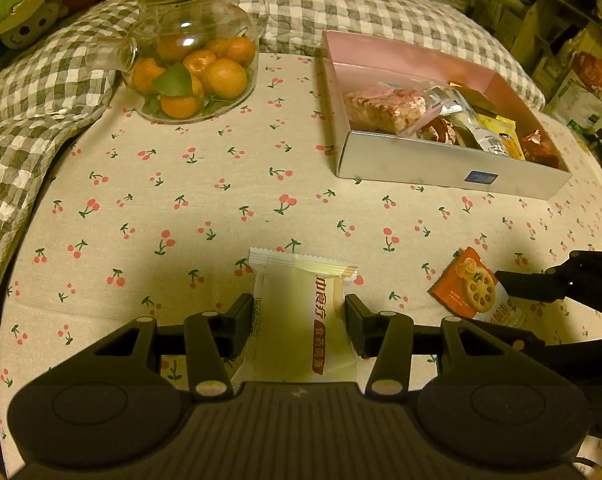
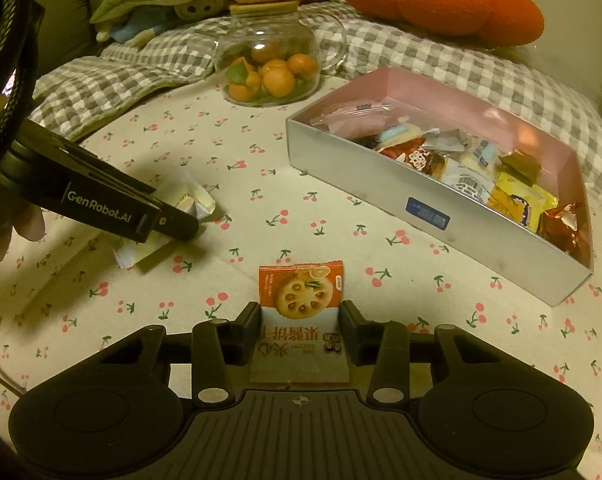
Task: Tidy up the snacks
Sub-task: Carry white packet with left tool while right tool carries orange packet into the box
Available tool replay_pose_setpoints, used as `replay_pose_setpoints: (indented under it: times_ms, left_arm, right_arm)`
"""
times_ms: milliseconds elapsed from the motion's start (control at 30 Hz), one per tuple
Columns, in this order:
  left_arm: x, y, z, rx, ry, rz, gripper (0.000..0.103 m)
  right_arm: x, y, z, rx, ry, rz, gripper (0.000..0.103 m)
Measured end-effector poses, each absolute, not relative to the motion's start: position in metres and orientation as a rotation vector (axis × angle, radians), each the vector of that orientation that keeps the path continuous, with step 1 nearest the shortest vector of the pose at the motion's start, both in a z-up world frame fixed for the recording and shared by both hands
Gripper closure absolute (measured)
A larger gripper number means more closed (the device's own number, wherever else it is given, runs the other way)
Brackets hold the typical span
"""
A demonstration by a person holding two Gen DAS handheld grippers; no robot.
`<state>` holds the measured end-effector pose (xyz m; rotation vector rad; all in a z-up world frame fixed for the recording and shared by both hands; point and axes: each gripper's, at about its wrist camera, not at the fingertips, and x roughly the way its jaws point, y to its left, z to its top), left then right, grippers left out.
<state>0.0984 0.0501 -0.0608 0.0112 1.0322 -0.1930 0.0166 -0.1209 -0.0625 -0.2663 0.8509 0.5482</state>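
A pale yellow snack packet point(image 1: 301, 320) with red lettering lies on the cherry-print cloth point(image 1: 181, 208); my left gripper point(image 1: 299, 308) is shut on it, one pad on each long side. In the right wrist view an orange biscuit packet point(image 2: 301, 292) sits between the fingers of my right gripper point(image 2: 301, 312), whose pads press both of its edges. The left wrist view shows that orange packet point(image 1: 471, 284) at the right, in the right gripper point(image 1: 505, 308). A silver box with a pink inside point(image 1: 441, 164) point(image 2: 421, 208) stands beyond, holding several wrapped snacks.
A glass jar of tangerines point(image 1: 189, 68) point(image 2: 269, 68) with a wooden lid stands at the back left of the cloth. A grey checked blanket point(image 1: 41, 112) bunches along the left and back edges, with cushions and plush toys behind. The left gripper point(image 2: 181, 228) reaches in from the left in the right wrist view.
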Motion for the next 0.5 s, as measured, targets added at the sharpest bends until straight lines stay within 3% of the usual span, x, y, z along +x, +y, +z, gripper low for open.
replay_pose_setpoints:
  times_ms: [500]
  left_arm:
    - [0.099,0.049,-0.047,-0.034,0.997,-0.21,0.058]
  right_arm:
    - [0.025,-0.152,-0.03,-0.035,0.853,0.498,0.063]
